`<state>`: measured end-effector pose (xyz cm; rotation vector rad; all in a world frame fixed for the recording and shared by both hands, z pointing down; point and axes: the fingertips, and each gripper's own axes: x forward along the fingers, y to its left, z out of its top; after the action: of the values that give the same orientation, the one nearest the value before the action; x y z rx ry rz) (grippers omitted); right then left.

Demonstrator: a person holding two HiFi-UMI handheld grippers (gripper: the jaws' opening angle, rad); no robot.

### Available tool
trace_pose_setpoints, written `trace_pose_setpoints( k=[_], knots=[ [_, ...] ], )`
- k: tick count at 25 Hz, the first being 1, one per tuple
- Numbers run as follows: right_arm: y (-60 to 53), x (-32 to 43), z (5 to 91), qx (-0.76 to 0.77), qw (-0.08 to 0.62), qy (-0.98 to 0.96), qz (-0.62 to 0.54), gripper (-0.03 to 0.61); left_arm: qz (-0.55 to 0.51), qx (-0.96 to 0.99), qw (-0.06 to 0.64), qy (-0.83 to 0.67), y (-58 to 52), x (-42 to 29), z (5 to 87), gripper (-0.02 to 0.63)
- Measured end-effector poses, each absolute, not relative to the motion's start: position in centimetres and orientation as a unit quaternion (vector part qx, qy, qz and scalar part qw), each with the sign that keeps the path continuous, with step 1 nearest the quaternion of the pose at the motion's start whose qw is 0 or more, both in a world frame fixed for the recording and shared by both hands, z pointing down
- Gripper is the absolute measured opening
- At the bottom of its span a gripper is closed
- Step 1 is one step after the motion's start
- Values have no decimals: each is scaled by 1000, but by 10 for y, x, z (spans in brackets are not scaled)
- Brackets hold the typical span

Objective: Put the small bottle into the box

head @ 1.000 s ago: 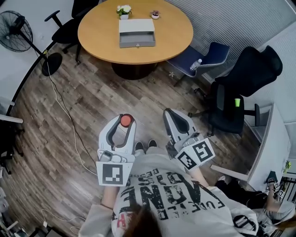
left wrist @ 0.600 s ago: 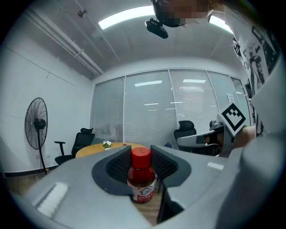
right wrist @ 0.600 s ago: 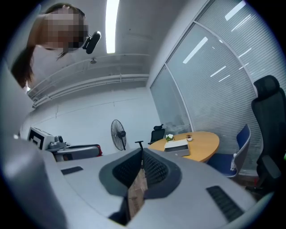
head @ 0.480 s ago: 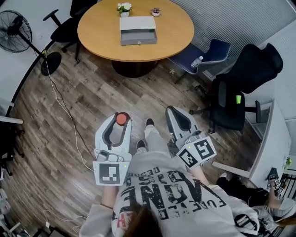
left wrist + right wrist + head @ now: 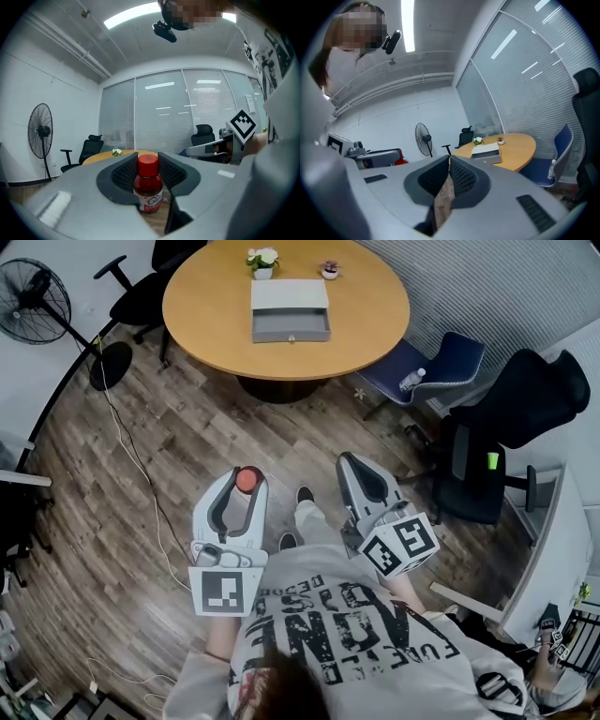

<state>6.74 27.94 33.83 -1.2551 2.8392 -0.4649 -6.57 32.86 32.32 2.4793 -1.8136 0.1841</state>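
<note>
Shirt with big black print (image 5: 347, 634) filled the bottom of the head view. Right in front of it sat the two marker cubes, one on the left (image 5: 226, 592) and one on the right (image 5: 400, 544), at the back ends of the grippers. Both grippers were held out over the wood floor (image 5: 178, 446), with the person's shoes (image 5: 305, 495) between them.

The left gripper (image 5: 245, 486) had its jaws clamped on the bottle (image 5: 149, 185). It had a red cap, a reddish body and a white label, and it stood upright with a ribbed pad pressing on each side. So the bottle was in that gripper, out over the floor and well apart from the box.

The right gripper (image 5: 449, 171) had its jaws pretty much together. Only a thin slit was left, with floor showing through it and nothing in there.

A cable (image 5: 131, 465) snaked across the floor off to the left. Further out was the round wooden tabletop (image 5: 375, 306), with the grey box (image 5: 290, 310) near its middle. Behind the box, by the far edge, were a white flower pot (image 5: 262, 261) and a tiny plant (image 5: 329, 269).

A standing fan (image 5: 37, 306) was way off on the left. To the right of the tabletop was a blue chair (image 5: 450, 357) with a water bottle (image 5: 412, 380) lying on it. A black chair (image 5: 525, 399) sat beyond that.
</note>
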Motion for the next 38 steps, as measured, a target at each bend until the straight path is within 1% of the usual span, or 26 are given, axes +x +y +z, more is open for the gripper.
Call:
trace_pose_setpoints(
  k=[14,23,27,33,38],
  knots=[
    [148,93,341,-373,-15,915,-153,15,51,780,27,-624,208,-44,320,140],
    [114,106,345,-362,-10,920,-153,15,49,768,2,-638,177,-36,316,140],
    [108,112,349,-361,-11,919,-156,15,59,763,9,-644,171,-36,318,140],
    [96,113,351,-363,-6,917,-165,15,52,765,-12,-642,157,-35,311,140],
    [83,112,361,-369,-11,912,-180,15,67,770,17,-635,140,-34,321,140]
  ],
)
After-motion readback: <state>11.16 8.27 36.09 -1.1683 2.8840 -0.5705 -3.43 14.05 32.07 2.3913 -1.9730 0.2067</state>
